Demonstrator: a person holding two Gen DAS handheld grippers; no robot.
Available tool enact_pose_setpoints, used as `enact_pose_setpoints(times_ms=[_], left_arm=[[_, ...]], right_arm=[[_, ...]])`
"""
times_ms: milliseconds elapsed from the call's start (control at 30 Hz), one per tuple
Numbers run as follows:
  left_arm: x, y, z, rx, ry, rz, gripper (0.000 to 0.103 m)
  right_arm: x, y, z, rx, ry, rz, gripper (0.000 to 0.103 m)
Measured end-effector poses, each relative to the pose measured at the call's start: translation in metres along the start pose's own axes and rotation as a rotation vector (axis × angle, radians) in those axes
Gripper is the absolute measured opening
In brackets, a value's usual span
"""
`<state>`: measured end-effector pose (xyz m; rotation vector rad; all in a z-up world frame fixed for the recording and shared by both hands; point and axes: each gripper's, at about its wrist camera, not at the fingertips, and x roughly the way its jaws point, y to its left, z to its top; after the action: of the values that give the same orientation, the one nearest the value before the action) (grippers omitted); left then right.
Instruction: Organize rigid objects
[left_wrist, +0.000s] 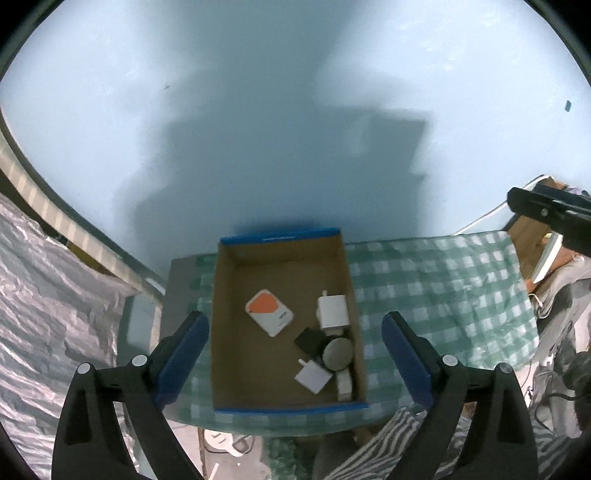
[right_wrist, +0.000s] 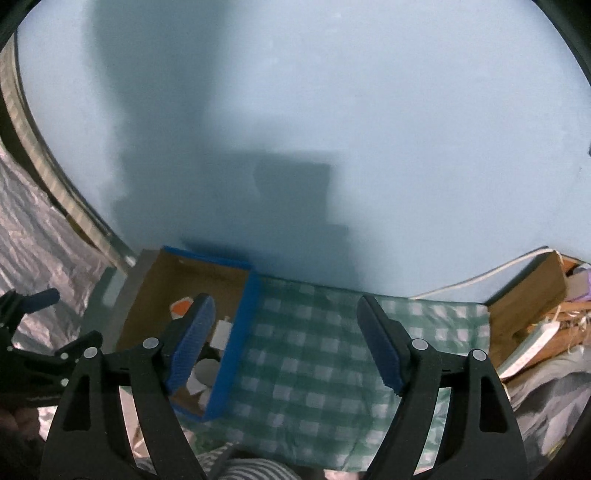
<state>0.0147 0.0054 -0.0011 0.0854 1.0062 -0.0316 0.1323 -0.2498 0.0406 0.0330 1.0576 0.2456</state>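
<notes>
Left wrist view: the left gripper (left_wrist: 295, 354) hangs with jaws spread and empty above the cardboard box (left_wrist: 236, 332), where the orange-and-white device (left_wrist: 269, 312), white adapters (left_wrist: 333, 312) and grey disc (left_wrist: 338, 353) lie gathered. Right wrist view: the right gripper (right_wrist: 286, 345), likewise spread and empty, hovers over the bare checked cloth (right_wrist: 314, 354) beside the box, which suggests sorting is complete.
</notes>
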Motion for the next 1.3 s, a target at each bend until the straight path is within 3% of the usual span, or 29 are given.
enact_pose_setpoints(times_ms=[367,1300], left_arm=[[-0.012,-0.017,0.001,0.050,-0.021,0.062,0.096],[-0.011,-0.020,0.000,0.041,0.004,0.058,0.096]], right_arm=[[-0.004,-0.017,-0.009,0.027,0.007,-0.020,0.079],[-0.005,-0.021,-0.010,0.029,0.021,0.012,0.079]])
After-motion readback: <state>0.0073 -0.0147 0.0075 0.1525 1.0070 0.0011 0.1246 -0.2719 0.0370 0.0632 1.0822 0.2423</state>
